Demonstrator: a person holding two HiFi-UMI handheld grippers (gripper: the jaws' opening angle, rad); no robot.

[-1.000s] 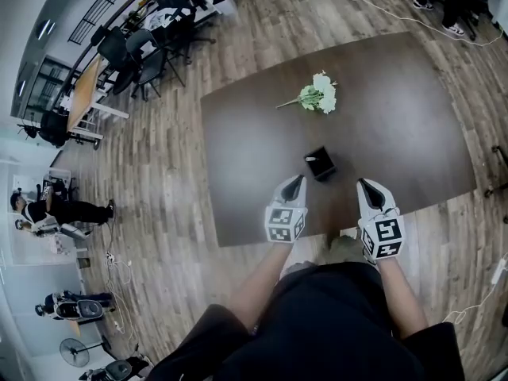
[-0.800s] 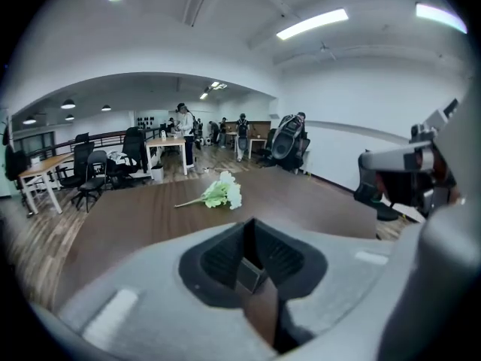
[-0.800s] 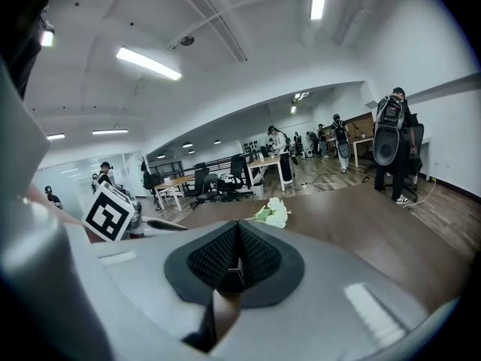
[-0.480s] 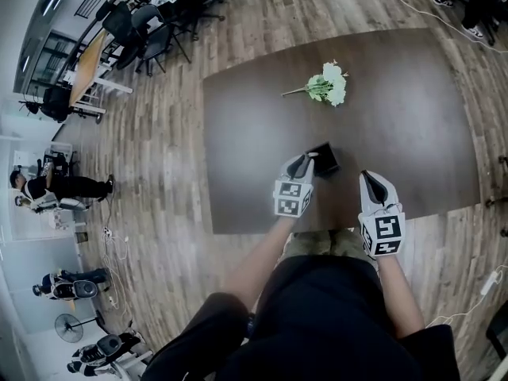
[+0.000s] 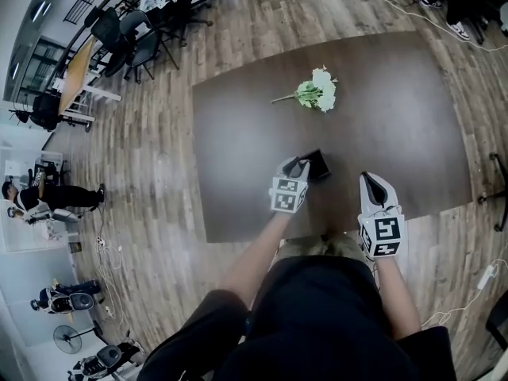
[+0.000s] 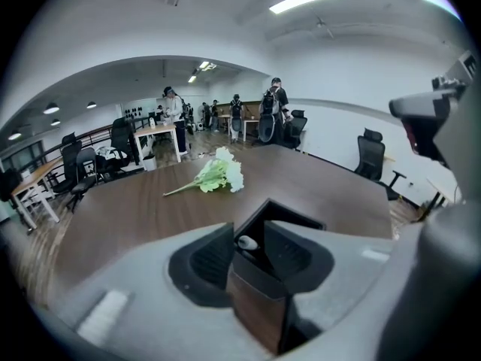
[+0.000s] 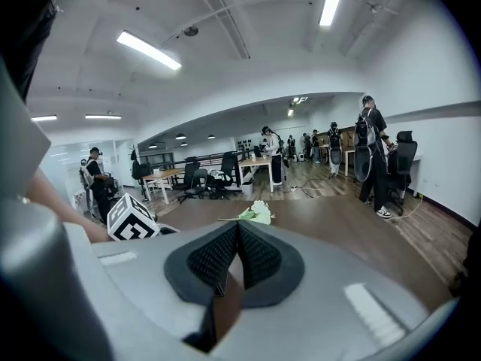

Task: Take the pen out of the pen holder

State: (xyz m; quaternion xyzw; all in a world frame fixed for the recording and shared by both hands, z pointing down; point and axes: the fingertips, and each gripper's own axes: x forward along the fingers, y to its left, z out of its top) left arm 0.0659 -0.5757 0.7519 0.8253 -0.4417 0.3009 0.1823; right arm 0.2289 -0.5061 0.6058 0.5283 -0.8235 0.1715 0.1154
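Reach step: my left gripper (image 6: 248, 250), jaws just opened, brackets the pen (image 6: 246, 241) in the pen holder (image 6: 259, 310) unpinched; next I must clamp and lift; right gripper (image 7: 235, 235) sits closed, empty.

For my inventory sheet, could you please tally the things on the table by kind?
Pen holder: 1
Pen, standing in the holder: 1
Flower bunch: 1
Total: 3
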